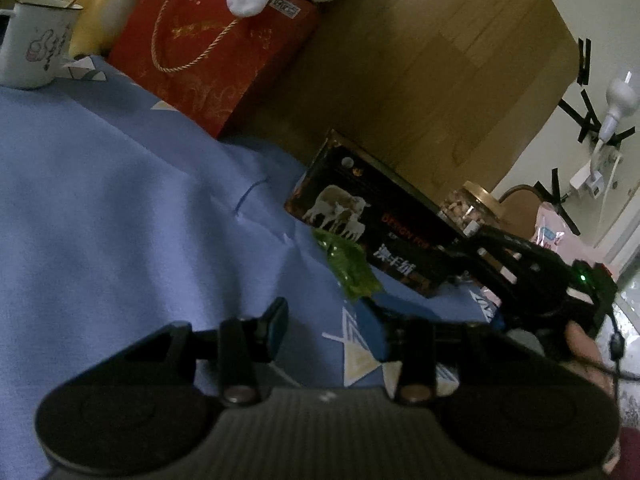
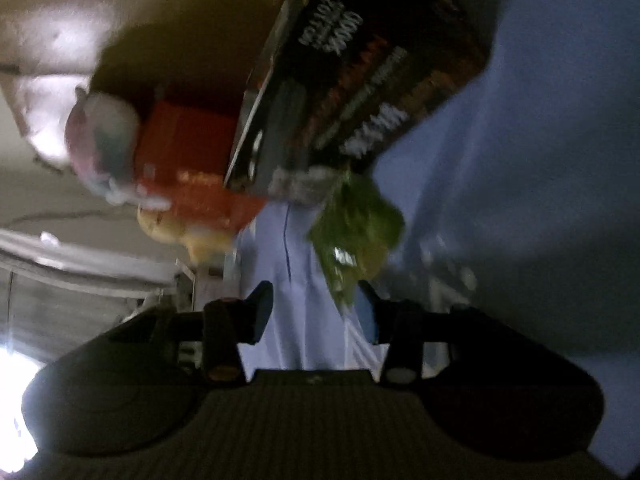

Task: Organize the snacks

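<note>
A green crinkly snack packet (image 1: 349, 265) lies on the blue cloth (image 1: 120, 184), against a black box with sheep on it (image 1: 372, 216). My left gripper (image 1: 328, 320) is open and empty, just short of the packet. My right gripper (image 1: 492, 252) shows in the left wrist view, held by a hand, reaching in from the right beside the box. In the blurred, rolled right wrist view the right gripper (image 2: 316, 312) is open, with the green packet (image 2: 356, 232) just beyond its fingertips and the black box (image 2: 360, 80) behind it.
A red gift bag (image 1: 216, 48) stands at the back with a white sock and soft toys on it. A white mug (image 1: 36, 44) stands far left. A glass jar of nuts (image 1: 468, 208) and a pink packet (image 1: 552, 232) are behind the box. A wooden board rises behind.
</note>
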### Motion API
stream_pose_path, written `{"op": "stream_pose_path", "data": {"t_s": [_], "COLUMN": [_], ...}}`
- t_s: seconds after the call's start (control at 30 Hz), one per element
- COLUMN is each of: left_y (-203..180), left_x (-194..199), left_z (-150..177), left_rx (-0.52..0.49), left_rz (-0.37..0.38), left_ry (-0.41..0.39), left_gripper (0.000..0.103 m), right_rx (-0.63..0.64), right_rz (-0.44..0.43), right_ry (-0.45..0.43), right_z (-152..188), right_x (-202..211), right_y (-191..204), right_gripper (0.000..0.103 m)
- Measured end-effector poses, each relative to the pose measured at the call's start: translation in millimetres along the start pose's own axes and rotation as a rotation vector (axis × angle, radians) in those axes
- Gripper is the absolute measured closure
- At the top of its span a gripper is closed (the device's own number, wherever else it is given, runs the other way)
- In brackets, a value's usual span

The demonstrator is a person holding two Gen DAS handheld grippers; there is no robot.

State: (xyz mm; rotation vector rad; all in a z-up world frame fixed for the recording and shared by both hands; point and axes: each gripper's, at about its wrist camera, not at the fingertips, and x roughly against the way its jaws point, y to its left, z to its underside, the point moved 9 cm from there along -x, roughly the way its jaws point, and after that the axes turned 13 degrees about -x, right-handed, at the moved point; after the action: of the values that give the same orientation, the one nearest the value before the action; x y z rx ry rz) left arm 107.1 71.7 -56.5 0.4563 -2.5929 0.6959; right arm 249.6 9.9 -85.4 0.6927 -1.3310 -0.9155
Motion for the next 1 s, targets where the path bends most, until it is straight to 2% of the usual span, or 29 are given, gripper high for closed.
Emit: {"op": "stream_pose_path", "data": {"t_s": [0.07, 0.13, 0.17, 0.23, 0.27, 0.3, 0.37, 0.4, 0.43, 0.5, 0.8, 1.0], "left_y": [0.3, 0.7, 0.8, 1.4, 2.0, 2.6, 4.0, 4.8, 5.8, 7.5, 8.3, 8.9], "left_x": [-1.0, -1.3, -1.6, -1.5, -1.2, -1.1, -1.1, -1.3, -1.9, -3.0, -1.7, -0.9], "left_z": [-0.2, -0.4, -0.6, -0.7, -1.1, -1.3, -1.6, -2.0, -2.5, -2.6, -3.1, -3.5], "left_rx": [0.003, 0.005, 0.006, 0.010, 0.011, 0.013, 0.020, 0.027, 0.032, 0.045, 0.050, 0.057], "left_rz": [0.003, 0.003, 0.002, -0.002, -0.004, -0.008, -0.007, -0.006, -0.005, -0.004, 0.009, 0.017], "left_ry": [0.002, 0.002, 0.003, 0.003, 0.002, 0.002, 0.000, -0.001, -0.002, 0.001, -0.007, -0.010], "left_gripper": [0.065, 0.065, 0.065, 0.063, 0.063, 0.063, 0.063, 0.063, 0.063, 0.063, 0.063, 0.063], "right_rx": [0.043, 0.070, 0.072, 0.072, 0.057, 0.025, -0.058, -0.089, -0.103, -0.085, -0.104, -0.061], "right_rz": [0.002, -0.002, -0.002, -0.011, -0.015, -0.021, -0.035, -0.047, -0.062, -0.041, 0.066, 0.066], "right_ry": [-0.056, -0.081, -0.087, -0.075, -0.065, -0.047, 0.027, 0.056, 0.072, 0.076, 0.017, -0.107], "right_z": [-4.7, -7.7, -11.0, -16.4, -17.4, -16.4, -4.5, 2.5, 9.3, 20.1, 23.7, 17.0], "right_x": [-2.8, -4.5, -5.7, -4.9, -6.0, -2.5, 5.4, 10.3, 15.5, 17.1, -13.4, -17.7], "right_y": [1.1, -2.3, -6.4, -13.8, -16.6, -18.7, -20.0, -19.9, -17.7, -11.7, 2.8, 7.5], "right_gripper": [0.061, 0.078, 0.083, 0.100, 0.101, 0.095, 0.078, 0.064, 0.055, 0.047, 0.042, 0.044]}}
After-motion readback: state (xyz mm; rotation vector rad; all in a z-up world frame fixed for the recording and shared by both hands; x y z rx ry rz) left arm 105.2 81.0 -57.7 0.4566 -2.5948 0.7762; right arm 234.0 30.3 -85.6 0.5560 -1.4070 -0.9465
